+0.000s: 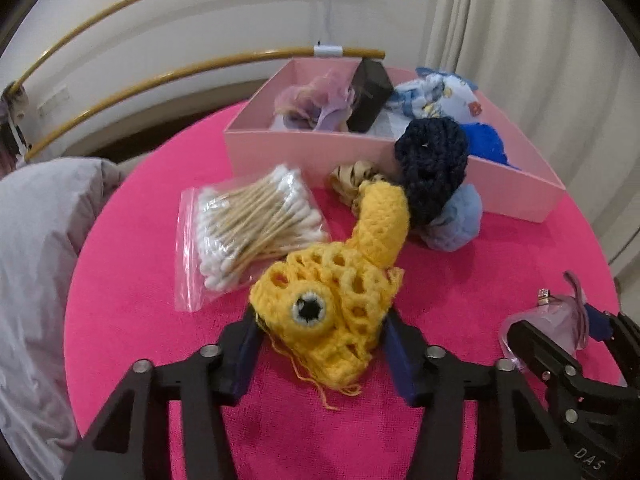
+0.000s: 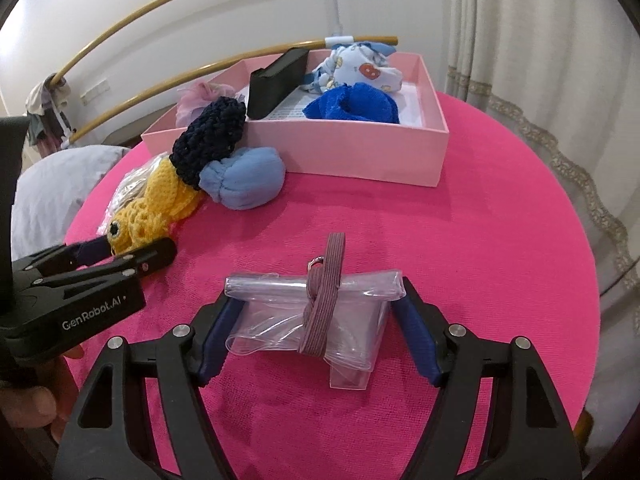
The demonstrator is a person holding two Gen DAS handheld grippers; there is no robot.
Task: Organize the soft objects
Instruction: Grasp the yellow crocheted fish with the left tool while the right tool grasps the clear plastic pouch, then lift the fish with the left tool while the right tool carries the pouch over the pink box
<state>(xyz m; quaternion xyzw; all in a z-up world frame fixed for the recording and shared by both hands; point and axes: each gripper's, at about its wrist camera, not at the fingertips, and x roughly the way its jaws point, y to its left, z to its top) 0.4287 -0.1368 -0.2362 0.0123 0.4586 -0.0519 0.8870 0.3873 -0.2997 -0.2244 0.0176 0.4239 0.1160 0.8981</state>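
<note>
Now both your grippers are loaded on the pink table [image 2: 500, 216], with the pink box [image 2: 360, 152] waiting at the far edge.

Your left gripper [image 1: 320, 340] has narrowed onto the head end of the yellow crochet piece [image 1: 340, 300], pads against its sides; the tail still lies on the cloth, touching the dark navy crochet piece [image 1: 434, 168] and just beside the bag of cotton swabs [image 1: 248, 228]. Lift carelessly and the open mesh or loose yarn ends may snag and drag those neighbours along. Your right gripper [image 2: 316, 320] stands fairly wide, clamping a folded clear plastic pouch [image 2: 312, 320] bound with a mauve elastic band [image 2: 326, 292]; slick plastic could slide from the pads. The light blue bundle [image 2: 244, 184] lies against the box wall, in your path.
</note>
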